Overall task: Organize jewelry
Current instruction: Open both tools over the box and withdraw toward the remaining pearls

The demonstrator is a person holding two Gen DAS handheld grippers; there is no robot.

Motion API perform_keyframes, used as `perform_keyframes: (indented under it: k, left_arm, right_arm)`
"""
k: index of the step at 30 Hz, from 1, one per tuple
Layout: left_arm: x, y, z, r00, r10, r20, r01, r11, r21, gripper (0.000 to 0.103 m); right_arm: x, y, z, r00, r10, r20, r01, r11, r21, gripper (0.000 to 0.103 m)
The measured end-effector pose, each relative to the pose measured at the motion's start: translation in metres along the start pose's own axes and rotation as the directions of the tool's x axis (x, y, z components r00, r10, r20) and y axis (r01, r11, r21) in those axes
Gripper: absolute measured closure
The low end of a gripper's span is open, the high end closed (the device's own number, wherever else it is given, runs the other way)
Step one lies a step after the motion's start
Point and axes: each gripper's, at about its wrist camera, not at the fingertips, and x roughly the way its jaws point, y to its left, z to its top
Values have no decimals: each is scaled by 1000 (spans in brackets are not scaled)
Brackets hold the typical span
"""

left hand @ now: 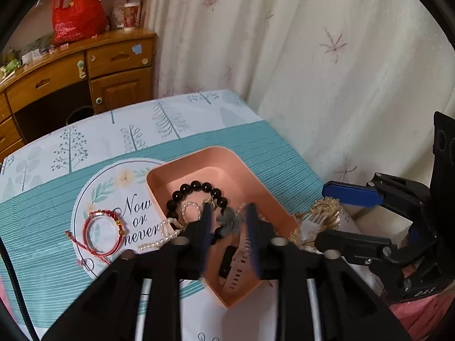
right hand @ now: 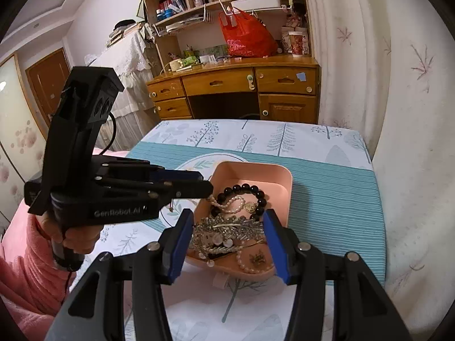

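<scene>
Tablecloth (right hand: 327, 176) | pink tray (right hand: 284, 176) (jewelry inside) | left gripper (left hand: 229, 221) parted; right gripper (right hand: 227, 244) agape

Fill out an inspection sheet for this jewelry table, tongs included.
Surface: tablecloth, tree print, teal stripes.
Job's things: pink tray holds black bead bracelet, pearl strand, gold leaf piece; red cord bracelet lies outside on cloth.
Clutter: nothing seen.
Tongs: left tongs open over tray; right tongs open around gold piece, no contact visible.
Cables: black cable behind left tool.
Surroundings: wooden desk, red bag, curtain.
</scene>
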Motion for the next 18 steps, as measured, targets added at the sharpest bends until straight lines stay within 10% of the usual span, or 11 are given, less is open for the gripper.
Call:
perform_keyframes:
  k: [8, 18]
  left_arm:
    - [-11, 9, -1, 997, 77, -11, -78, 997, -31, 37]
    - [-56, 35, -19, 977, 212, 29, -210, 976, -65, 23]
  right_arm:
    - [-3, 5, -1, 999, -44, 7, 44, 999, -1, 42]
    - [1, 25, 0, 1000, -11, -9, 12, 998, 56, 41]
